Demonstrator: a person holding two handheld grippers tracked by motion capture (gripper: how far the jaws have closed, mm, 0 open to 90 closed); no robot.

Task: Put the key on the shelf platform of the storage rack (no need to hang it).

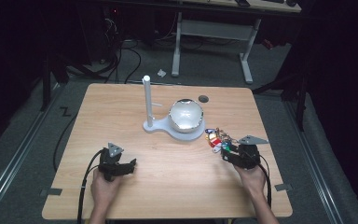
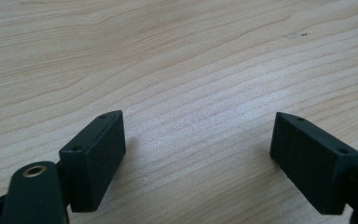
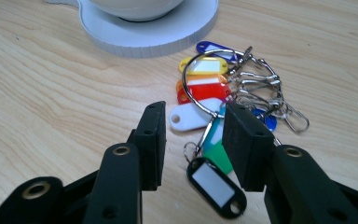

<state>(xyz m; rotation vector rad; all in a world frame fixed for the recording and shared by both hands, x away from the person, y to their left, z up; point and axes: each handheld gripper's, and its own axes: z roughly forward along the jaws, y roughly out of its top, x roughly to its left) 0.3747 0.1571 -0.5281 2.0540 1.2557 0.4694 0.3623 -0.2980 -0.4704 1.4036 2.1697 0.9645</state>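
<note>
A bunch of coloured key tags (image 1: pixel 216 137) on a metal ring lies on the wooden table (image 1: pixel 168 186), right of centre. In the right gripper view the tags (image 3: pixel 201 91) are blue, yellow, orange, red, white, green and black, with silver clips (image 3: pixel 261 88) beside them. My right gripper (image 3: pixel 193 116) is open, its jaws low over the bunch on either side of the ring and the white tag (image 3: pixel 186 119). From above, the right gripper (image 1: pixel 228 151) touches the near edge of the bunch. My left gripper (image 1: pixel 129 165) rests at the near left, open over bare wood (image 2: pixel 198 128).
A white stand (image 1: pixel 154 126) with an upright post (image 1: pixel 147 100) and a shiny round bowl (image 1: pixel 185 114) sits mid-table, just left of the tags; its base (image 3: pixel 158 35) lies ahead of the right jaws. A dark grommet hole (image 1: pixel 203 98) is behind it. Cables (image 1: pixel 121 60) cross the floor beyond.
</note>
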